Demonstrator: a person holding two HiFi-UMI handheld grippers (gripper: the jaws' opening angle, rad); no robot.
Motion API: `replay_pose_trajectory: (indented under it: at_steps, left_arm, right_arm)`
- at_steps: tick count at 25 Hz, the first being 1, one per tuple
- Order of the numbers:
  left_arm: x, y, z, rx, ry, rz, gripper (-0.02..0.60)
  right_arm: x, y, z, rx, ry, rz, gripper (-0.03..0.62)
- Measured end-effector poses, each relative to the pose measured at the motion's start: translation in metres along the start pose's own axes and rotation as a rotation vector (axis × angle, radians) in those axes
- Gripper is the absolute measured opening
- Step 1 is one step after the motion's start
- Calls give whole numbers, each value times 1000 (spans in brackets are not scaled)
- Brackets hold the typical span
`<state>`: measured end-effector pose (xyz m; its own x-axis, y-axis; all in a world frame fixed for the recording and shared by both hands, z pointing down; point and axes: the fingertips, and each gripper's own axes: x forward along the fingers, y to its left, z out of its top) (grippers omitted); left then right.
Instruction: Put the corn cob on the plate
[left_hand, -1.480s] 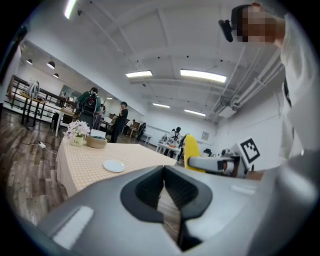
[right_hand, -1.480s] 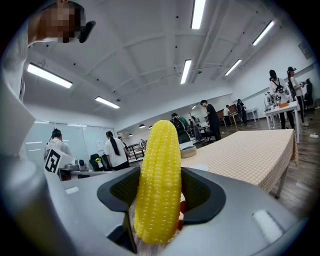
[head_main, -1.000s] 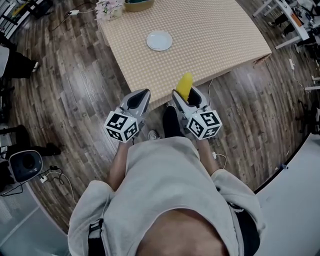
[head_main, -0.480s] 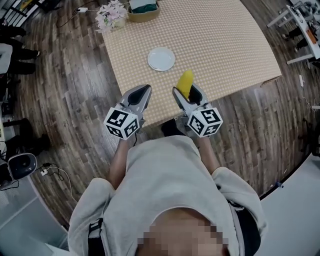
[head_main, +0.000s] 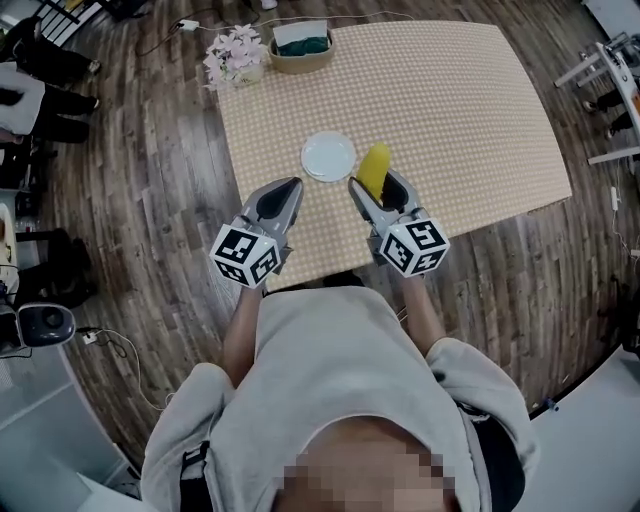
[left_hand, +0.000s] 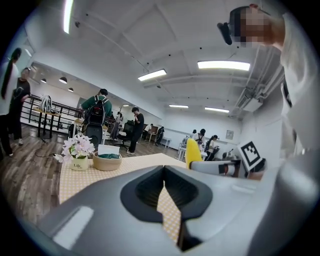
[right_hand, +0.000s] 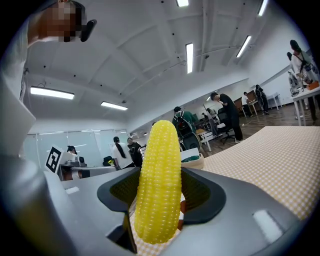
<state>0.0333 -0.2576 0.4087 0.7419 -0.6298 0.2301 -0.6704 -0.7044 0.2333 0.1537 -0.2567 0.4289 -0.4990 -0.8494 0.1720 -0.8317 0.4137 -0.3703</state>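
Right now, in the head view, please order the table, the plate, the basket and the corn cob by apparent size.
1. table
2. basket and plate: they look about alike, so I do not rank them
3. corn cob: smallest showing, but partly hidden in the right gripper and nearer the camera

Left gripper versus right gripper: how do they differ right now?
The left gripper has its jaws together on nothing; the right gripper is clamped on the corn cob. The left gripper sits left of the plate, the right gripper right of it. Both reach over the near edge of the checked table.
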Motion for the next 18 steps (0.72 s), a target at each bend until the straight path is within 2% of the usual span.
replay_pose_trajectory:
  at_steps: [8,18]
  left_arm:
    - [1,31,-6,-21,20,-29,8]
    - [1,40,-13,-47,41,-70,8]
  right_arm:
    - [22,3,-17,29,20,-55,253]
    - [26,6,-28,41,41,-99,253]
